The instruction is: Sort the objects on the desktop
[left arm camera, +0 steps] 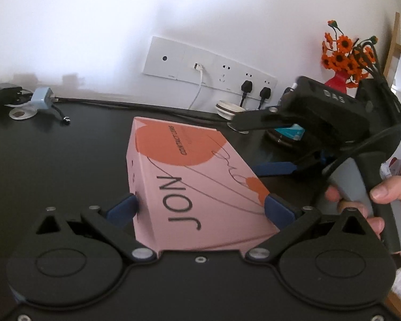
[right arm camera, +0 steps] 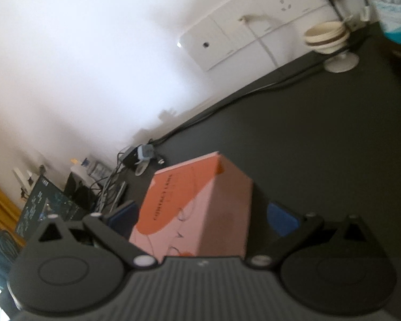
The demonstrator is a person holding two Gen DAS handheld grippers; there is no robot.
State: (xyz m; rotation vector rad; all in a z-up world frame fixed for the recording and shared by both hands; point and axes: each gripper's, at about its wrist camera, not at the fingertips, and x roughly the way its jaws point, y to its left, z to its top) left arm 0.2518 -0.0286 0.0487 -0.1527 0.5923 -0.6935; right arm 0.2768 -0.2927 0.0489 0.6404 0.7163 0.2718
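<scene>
Black desk: L tongs grip pink box.

A black table holds everything. A pink and orange box sits in the middle of it. At the back, near the wall, stands a small stack of striped bowls. On the far left lie a light blue charger and a black plug block. Black cables run along the back edge.
</scene>
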